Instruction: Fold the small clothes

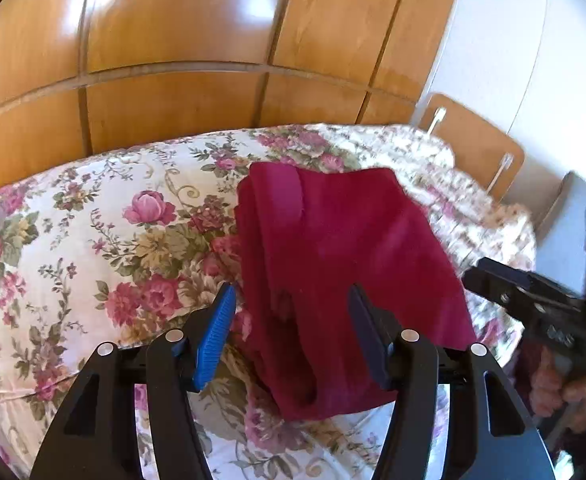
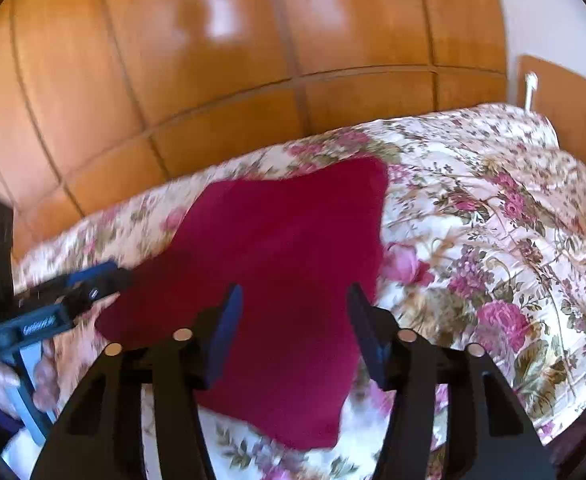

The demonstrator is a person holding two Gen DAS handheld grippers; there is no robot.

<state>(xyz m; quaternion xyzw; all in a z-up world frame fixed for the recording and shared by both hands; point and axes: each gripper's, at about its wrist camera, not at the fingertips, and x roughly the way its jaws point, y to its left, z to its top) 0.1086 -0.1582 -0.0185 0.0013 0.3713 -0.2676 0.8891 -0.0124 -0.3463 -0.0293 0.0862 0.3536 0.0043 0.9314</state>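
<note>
Glossy honey-coloured wardrobe doors [image 1: 173, 40] fill the wall behind a bed covered with a floral bedspread [image 1: 93, 248], cream with pink roses and green leaves. Off toward the white wall stands a wooden headboard [image 1: 473, 152] with pale upright rails.

On the bedspread lies a small crimson garment [image 1: 333, 260], partly folded: in the left wrist view a band of cloth doubles over along its far left edge, and the near end hangs bunched in soft vertical folds. The right wrist view shows the same garment [image 2: 285, 272] spread as a broad, uneven shape with a corner reaching toward the wardrobe.

The left gripper [image 1: 291, 336] hovers over the near end of the garment, its jaws spread wide, one blue ribbed pad [image 1: 217, 336] to the left of the cloth and the dark one over it; nothing is pinched between them. The right gripper [image 2: 293, 336] sits likewise above the cloth with its jaws spread apart and no fabric caught.

Each tool shows in the other's camera: the right one comes in from the right edge of the left view, blurred, with a hand [image 1: 573, 384] wrapped round its handle; the left one enters from the left edge of the right view, its tip at the garment's left border.
</note>
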